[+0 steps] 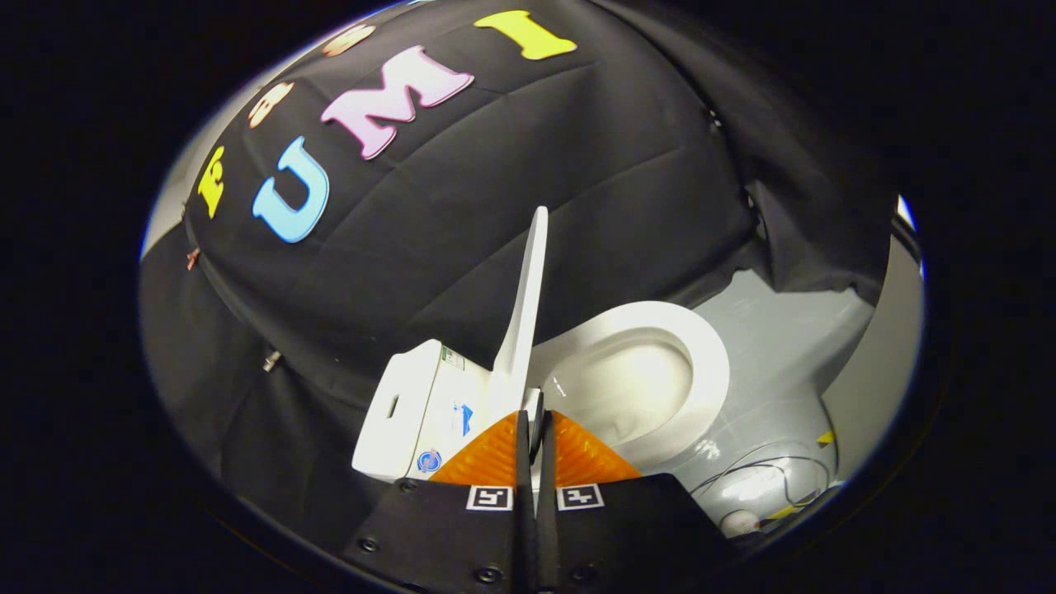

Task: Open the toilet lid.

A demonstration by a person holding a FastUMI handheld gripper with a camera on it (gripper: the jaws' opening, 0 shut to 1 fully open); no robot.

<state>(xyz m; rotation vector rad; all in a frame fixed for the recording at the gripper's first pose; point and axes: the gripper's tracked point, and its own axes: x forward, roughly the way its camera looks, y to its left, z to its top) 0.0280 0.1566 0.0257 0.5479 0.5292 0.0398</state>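
Taking the white ceramic toilet bowl as landmark: left of it sits the white plastic tank, then the thin white plastic lid, standing upright on edge at the bowl's rear. My gripper has its fingers nearly together at the lid's lower edge; I cannot tell whether they pinch it. The lid looks light, stiff and slippery; I judge its thin rim the place to hold.

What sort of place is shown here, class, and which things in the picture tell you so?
Probably a mock bathroom in a recording booth, not a real one. A white toilet stands with its lid raised upright, black cloth hangs behind as the wall, and loose cables lie on the floor. The tongs are nearly closed by the lid's base.
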